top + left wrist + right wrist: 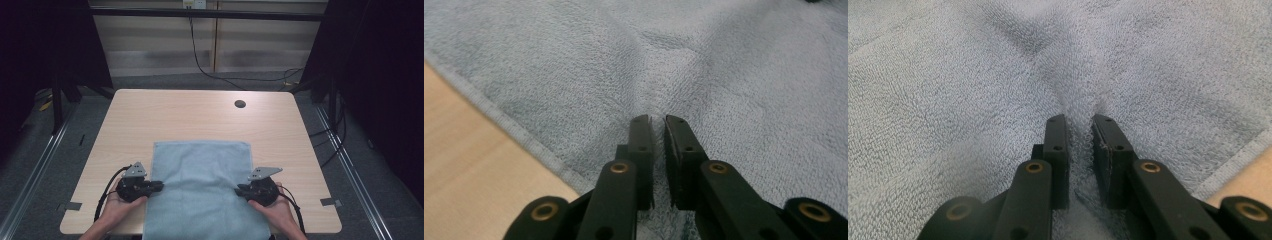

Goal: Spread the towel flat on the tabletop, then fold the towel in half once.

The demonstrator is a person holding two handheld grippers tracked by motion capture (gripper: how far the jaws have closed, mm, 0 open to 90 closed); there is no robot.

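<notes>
- The light blue towel (202, 187) lies flat on the wooden table (200, 117), and its near end runs out of the bottom of the high view, so I cannot see where it stops.
- My left gripper (159, 186) sits at the towel's left edge, its jaws pointing inward over the cloth. In the left gripper view its jaws (658, 131) are drawn close together with a ridge of terry pinched up between them; it is gripping the towel (674, 60).
- My right gripper (238, 190) sits at the towel's right edge, facing the left one. In the right gripper view its jaws (1079, 131) are nearly together, clamped on a raised fold of towel (948, 100).
- My hands (116, 206) are partly cut off at the bottom of the high view, and each gripper's body hides most of my fingers.
- The hemmed towel border and a strip of bare table (469, 165) show to the left of the towel in the left gripper view.
- A round cable hole (240, 104) lies in the table beyond the towel's far right corner.
- The surroundings of the table are dark and hard to make out; a black cable (200, 60) hangs down the pale wall behind it.
- I can read no writing, brand or label anywhere.
</notes>
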